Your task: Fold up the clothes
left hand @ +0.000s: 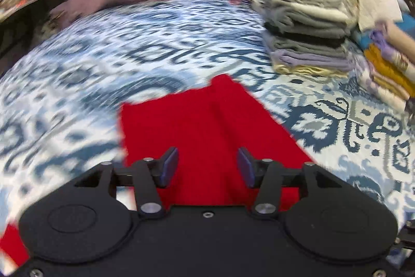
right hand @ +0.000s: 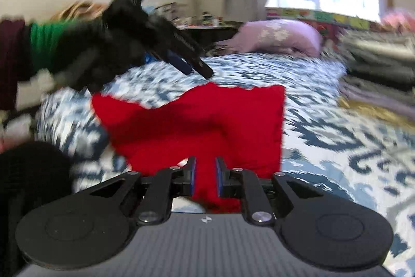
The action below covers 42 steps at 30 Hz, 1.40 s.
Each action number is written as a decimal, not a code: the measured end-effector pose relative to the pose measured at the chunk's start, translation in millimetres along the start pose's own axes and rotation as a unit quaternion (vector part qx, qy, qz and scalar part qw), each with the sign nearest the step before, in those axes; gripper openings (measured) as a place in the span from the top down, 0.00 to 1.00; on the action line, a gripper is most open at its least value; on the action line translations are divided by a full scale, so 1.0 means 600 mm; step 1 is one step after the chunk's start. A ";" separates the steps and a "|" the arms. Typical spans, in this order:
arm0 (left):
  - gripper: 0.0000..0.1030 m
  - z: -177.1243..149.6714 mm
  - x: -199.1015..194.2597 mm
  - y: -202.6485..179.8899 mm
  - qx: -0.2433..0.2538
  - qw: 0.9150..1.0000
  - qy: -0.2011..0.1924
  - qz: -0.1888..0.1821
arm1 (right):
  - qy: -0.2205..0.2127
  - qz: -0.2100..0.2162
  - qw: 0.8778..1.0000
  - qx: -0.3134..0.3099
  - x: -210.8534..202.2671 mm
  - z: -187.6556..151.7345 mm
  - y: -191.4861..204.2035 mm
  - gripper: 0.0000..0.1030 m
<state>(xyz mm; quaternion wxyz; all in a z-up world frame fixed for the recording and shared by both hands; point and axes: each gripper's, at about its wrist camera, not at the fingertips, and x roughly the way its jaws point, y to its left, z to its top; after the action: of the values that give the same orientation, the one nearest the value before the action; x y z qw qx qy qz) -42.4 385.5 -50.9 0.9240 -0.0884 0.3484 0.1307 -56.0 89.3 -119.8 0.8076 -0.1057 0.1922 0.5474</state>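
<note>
The red cloth [right hand: 207, 121] is pinched by the right hand-held gripper [right hand: 205, 173]. The left hand-held gripper [left hand: 207, 165] is held released above it, over the bed [left hand: 129, 56].

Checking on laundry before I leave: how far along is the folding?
Done: a tall stack of folded clothes sits on the patterned blue-and-white bedspread. In hand: the red knit garment, the right tool closing around its near edge, the left tool open above it. Left: finishing its fold and stacking it.
</note>
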 end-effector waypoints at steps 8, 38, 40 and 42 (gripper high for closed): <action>0.41 -0.099 -0.101 0.134 -0.144 0.989 0.006 0.021 | 0.028 0.017 0.999 -0.033 0.004 0.016 0.071 0.80; 0.93 -0.106 -0.131 0.186 -0.356 0.928 -0.107 -0.023 | -0.008 -0.015 0.974 0.224 -0.018 -0.011 -0.100 0.69; 0.93 -0.069 -0.125 0.139 -0.324 0.939 -0.114 -0.034 | -0.021 -0.023 0.967 0.254 -0.027 -0.018 -0.130 0.68; 0.94 -0.034 -0.118 0.085 -0.281 0.951 -0.120 -0.039 | -0.034 -0.030 0.958 0.284 -0.035 -0.026 -0.160 0.68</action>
<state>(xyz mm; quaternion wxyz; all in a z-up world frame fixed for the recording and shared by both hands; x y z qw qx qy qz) -121.7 416.3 -22.6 0.9009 -0.3420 0.1804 0.1971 22.9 29.3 -128.6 0.8266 0.1411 0.3085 0.4490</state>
